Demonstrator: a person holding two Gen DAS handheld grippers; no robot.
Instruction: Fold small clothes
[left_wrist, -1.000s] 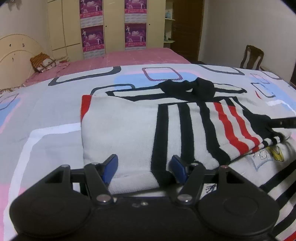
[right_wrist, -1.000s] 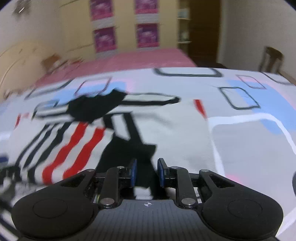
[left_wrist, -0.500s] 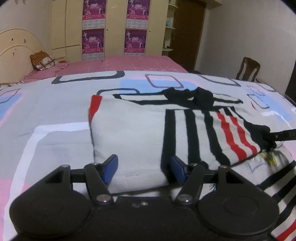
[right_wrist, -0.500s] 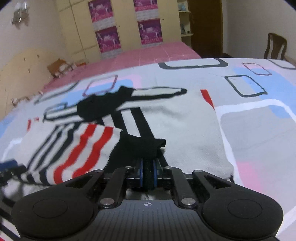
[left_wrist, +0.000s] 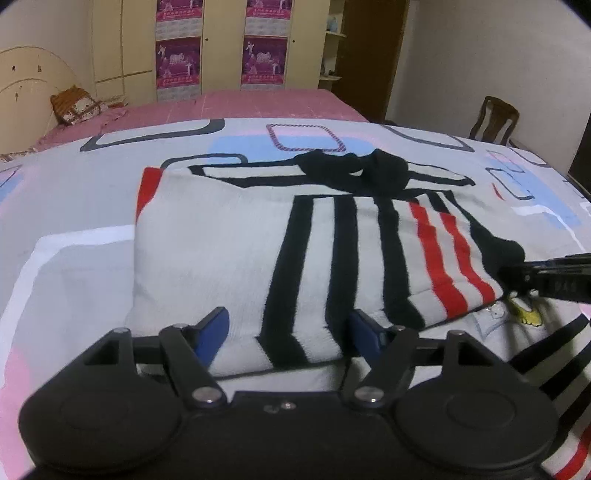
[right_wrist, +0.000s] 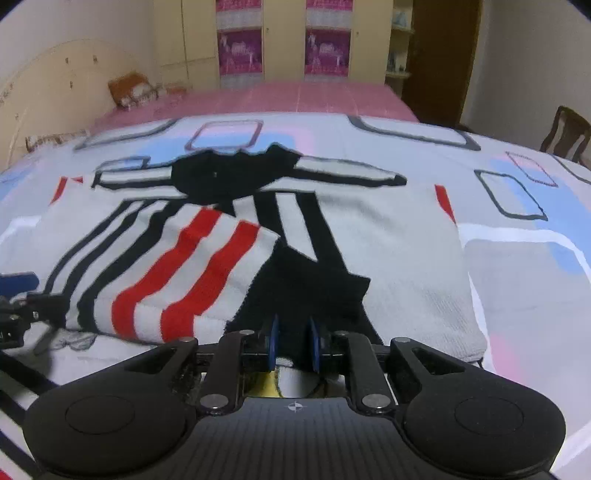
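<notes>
Striped sweater (left_wrist: 236, 251) folded on patterned bedsheet (left_wrist: 74, 192); left gripper (left_wrist: 288, 332) wide open at hem, empty; right gripper (right_wrist: 291, 343) part-open astride black cuff; wardrobe (left_wrist: 221, 48) at 12 o'clock; chair (left_wrist: 495, 120) at 2.

Bedspread (left_wrist: 74, 206) open left of sweater (left_wrist: 229, 251); chair (left_wrist: 493, 120) probably clear.

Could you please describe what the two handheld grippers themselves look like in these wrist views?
Both are matte black plastic. The left gripper has two round housings, angular linkage arms with silver pivot screws, and blue fingertips. The right gripper is built the same, with blue pads, a ribbed black top plate and a small white crosshair mark. No cables or sleeves show.
</notes>
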